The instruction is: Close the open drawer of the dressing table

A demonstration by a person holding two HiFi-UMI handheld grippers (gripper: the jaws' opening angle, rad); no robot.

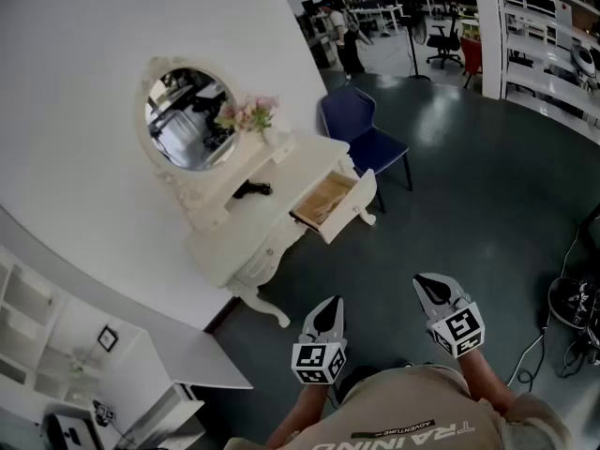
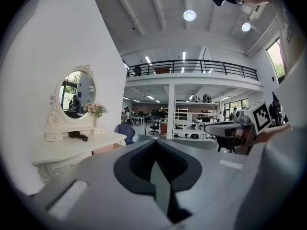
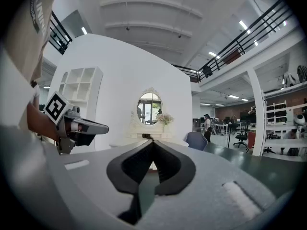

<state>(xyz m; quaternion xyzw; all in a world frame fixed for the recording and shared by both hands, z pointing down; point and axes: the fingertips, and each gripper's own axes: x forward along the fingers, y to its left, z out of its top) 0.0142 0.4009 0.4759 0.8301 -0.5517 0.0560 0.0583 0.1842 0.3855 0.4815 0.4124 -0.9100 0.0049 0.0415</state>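
Observation:
A white dressing table (image 1: 246, 223) with an oval mirror (image 1: 186, 118) stands against the white wall. Its drawer (image 1: 339, 202) is pulled out, showing a wooden inside. Both grippers hang well short of it, near the person's body. My left gripper (image 1: 331, 305) is shut with nothing in it, and so is my right gripper (image 1: 430, 284). In the left gripper view the table (image 2: 72, 150) is at the left, with the left gripper (image 2: 156, 143) shut. From the right gripper view, the mirror (image 3: 149, 108) shows straight ahead above the shut jaws of the right gripper (image 3: 152, 143).
A blue chair (image 1: 361, 131) stands just right of the table. Pink flowers (image 1: 249, 113) and a dark object (image 1: 251, 189) sit on the tabletop. White shelving (image 1: 56, 345) is at lower left. Cables (image 1: 574, 317) lie on the floor at right. Dark floor lies between me and the drawer.

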